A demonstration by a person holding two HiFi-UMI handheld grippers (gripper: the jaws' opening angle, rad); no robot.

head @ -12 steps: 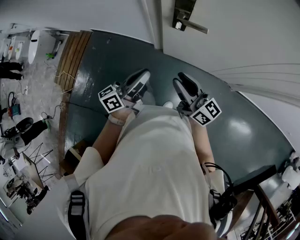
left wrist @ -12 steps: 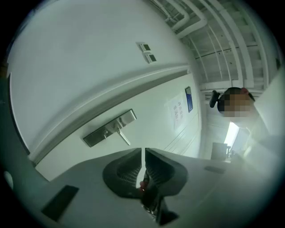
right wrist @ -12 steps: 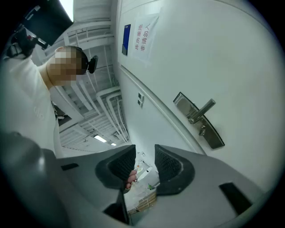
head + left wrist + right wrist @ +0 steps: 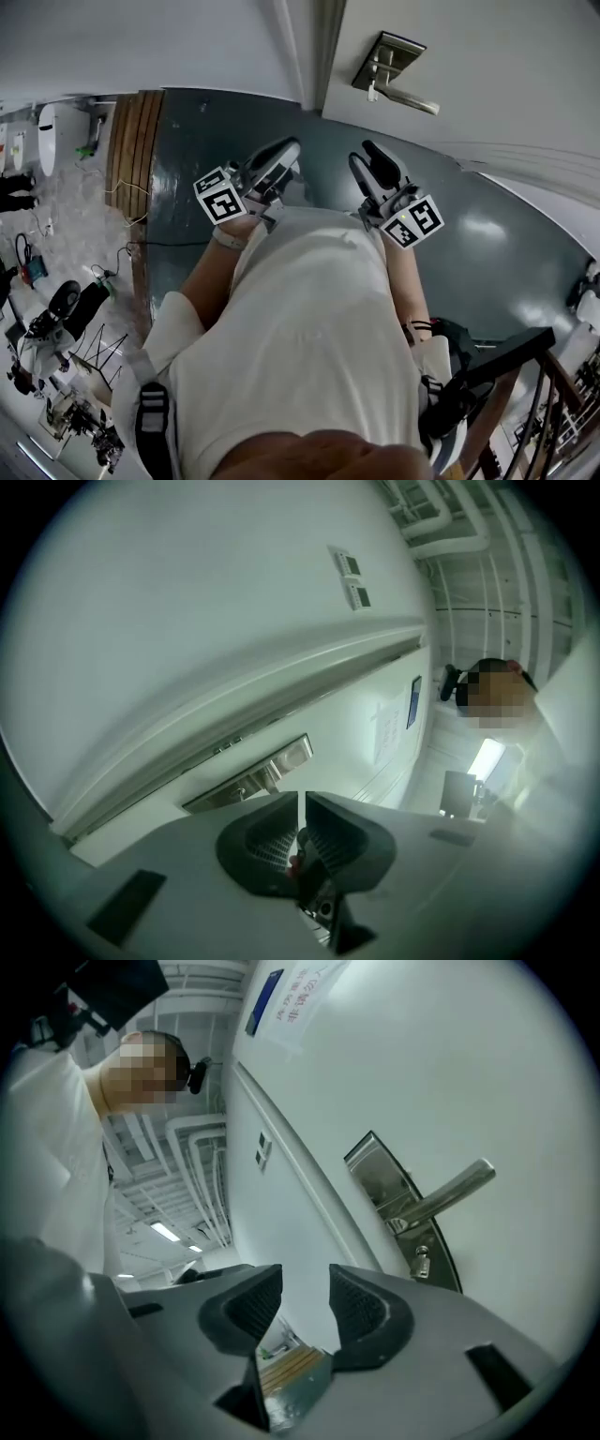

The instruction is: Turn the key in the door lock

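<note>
The white door carries a silver lock plate with a lever handle. In the right gripper view the handle juts out to the right, and a small silver key sticks out of the plate just below it. My right gripper is open and empty, short of the door, with the key up and to its right. My left gripper is shut with nothing in it and faces the door's edge and its latch plate. In the head view both grippers, left and right, hang below the handle.
The floor under me is dark green, with a wooden strip at the left. A stair railing stands at the lower right. Two wall switches sit beside the door frame. A person is reflected or stands at the right.
The head view has tilted, so the lock plate and handle sit lower and further right in the picture. Both grippers keep about the same place.
</note>
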